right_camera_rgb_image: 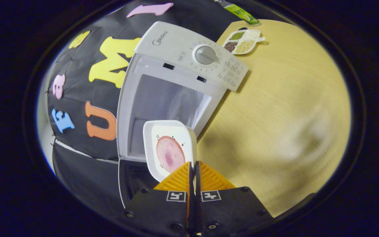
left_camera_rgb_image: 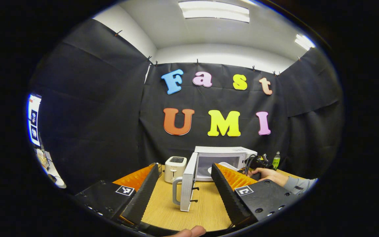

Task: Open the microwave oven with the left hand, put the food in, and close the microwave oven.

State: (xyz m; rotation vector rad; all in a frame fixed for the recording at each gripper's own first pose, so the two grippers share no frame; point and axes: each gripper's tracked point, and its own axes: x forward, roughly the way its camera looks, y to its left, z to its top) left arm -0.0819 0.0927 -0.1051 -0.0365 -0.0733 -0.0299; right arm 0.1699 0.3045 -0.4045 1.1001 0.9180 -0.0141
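- Left gripper: fingers spread wide, nothing between them; held back from the microwave, facing its swung-open door.
- Right gripper: fingers pinched on the near rim of the plate.
- Plate carries a pink slice of food; sits at the mouth of the open cavity.
- Table: wood-grain top.

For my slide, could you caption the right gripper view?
Right tool carries the plated food toward the open microwave.
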